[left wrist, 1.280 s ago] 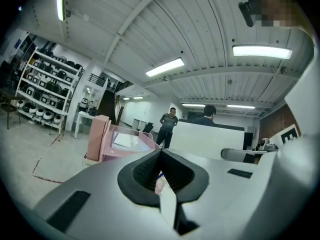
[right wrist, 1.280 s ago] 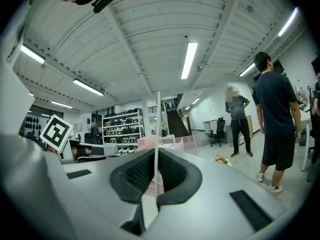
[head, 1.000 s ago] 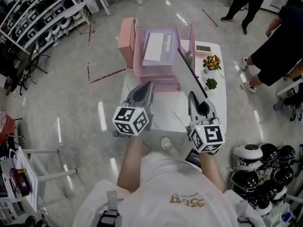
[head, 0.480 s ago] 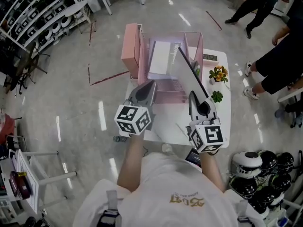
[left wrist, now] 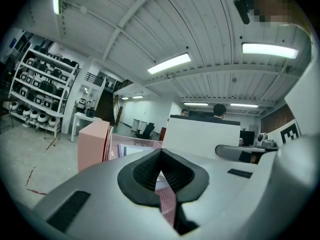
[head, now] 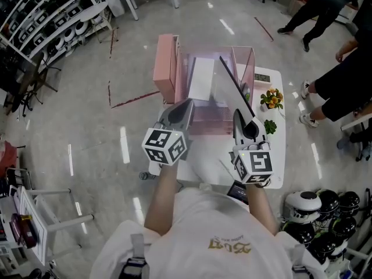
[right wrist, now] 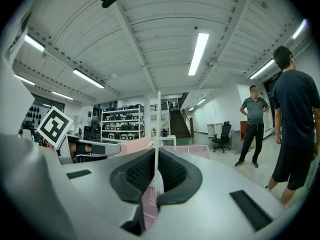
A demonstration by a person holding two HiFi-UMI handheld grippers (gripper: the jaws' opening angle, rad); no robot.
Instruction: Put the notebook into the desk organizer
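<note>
Right gripper (right wrist: 156, 169): clenched on one edge of the notebook (head: 232, 89), which stands upright.
Notebook: off the table (head: 203, 167), slanting toward 11 o'clock over the right part of the pink desk organizer (head: 203, 121).
Left gripper (left wrist: 160, 166): pads pressed together, empty, at 9 o'clock of the right gripper.
Desk organizer: at 12 o'clock of both grippers.
</note>
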